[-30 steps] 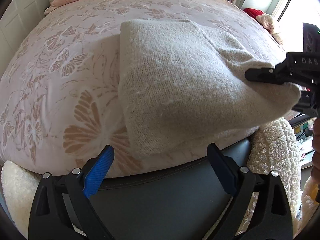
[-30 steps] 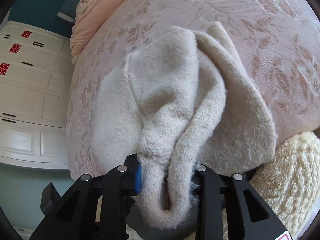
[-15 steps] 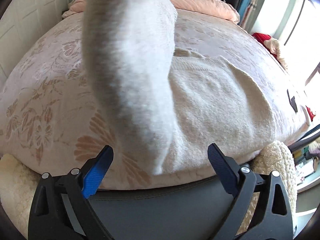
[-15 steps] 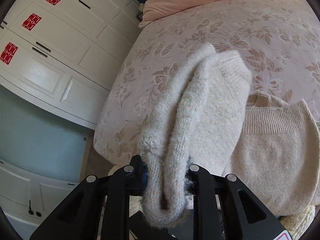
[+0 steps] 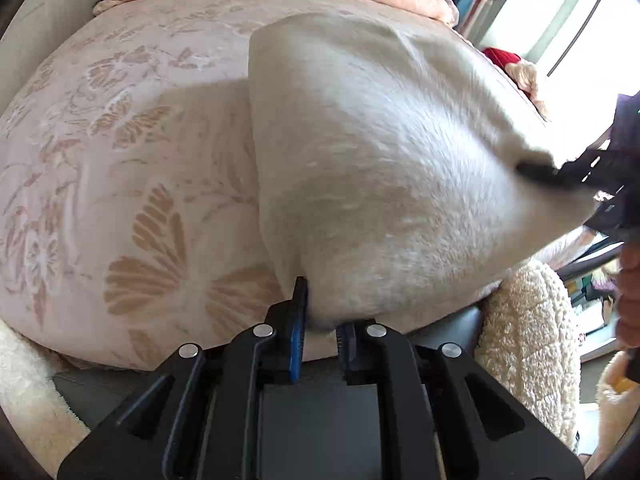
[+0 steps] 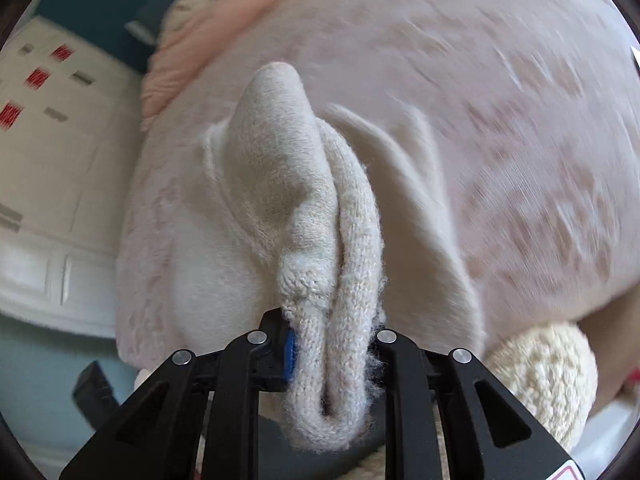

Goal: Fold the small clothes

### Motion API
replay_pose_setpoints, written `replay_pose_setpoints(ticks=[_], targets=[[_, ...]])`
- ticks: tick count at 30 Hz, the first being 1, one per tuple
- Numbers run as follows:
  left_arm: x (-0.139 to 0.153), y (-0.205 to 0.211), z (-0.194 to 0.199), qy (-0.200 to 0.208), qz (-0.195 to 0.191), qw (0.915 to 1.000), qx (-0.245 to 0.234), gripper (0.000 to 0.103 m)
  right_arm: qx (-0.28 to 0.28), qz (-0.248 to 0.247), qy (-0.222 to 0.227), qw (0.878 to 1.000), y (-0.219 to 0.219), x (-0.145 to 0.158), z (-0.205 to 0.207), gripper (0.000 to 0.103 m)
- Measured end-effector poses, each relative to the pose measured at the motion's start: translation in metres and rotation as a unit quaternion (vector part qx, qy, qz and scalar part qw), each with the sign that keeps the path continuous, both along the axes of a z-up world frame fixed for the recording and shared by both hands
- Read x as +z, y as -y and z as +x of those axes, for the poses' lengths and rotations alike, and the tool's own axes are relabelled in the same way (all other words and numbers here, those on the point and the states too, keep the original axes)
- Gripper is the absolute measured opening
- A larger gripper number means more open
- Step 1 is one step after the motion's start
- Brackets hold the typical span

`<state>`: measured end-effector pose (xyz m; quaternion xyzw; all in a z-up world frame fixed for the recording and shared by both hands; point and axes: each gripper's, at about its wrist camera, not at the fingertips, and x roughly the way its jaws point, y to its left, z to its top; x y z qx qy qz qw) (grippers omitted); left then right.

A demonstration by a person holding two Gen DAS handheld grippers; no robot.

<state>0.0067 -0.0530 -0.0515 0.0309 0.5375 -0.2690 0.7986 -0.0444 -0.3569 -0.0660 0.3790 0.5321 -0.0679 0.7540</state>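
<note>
Both grippers pinch the sweater [image 5: 380,168] at the bed's [image 5: 120,152] near edge: left gripper [image 5: 320,320] on the corner, right gripper [image 6: 332,344] on bunched knit. Mid-fold; next, probably carry both corners across together.

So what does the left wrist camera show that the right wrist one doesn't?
Only the left view shows the window, a red item beside it, and the right hand-held gripper pinching the sweater's far corner. Only the right view shows the white cabinets with red markers. Both show the cream sweater, the butterfly bedspread, and the camera's own hand-held gripper shut on the knit; the left hand-held gripper holds the near edge.
</note>
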Motion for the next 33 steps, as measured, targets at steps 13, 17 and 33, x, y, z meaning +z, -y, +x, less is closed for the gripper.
replay_pose_setpoints(ticks=[13,17,33], targets=[[0.052,-0.018,-0.021,0.058,-0.062,0.9964,0.005,0.036,-0.034,0.019,0.08,0.996,0.014,0.011,-0.032,0.04],[0.089,-0.03,-0.015,0.119,-0.119,0.9852,0.032,0.073,-0.02,0.014,0.08,0.997,0.016,0.017,-0.023,0.063],[0.053,0.005,0.005,0.088,-0.003,0.9955,0.034,0.075,-0.006,-0.049,0.048,0.998,0.02,-0.012,-0.035,0.023]])
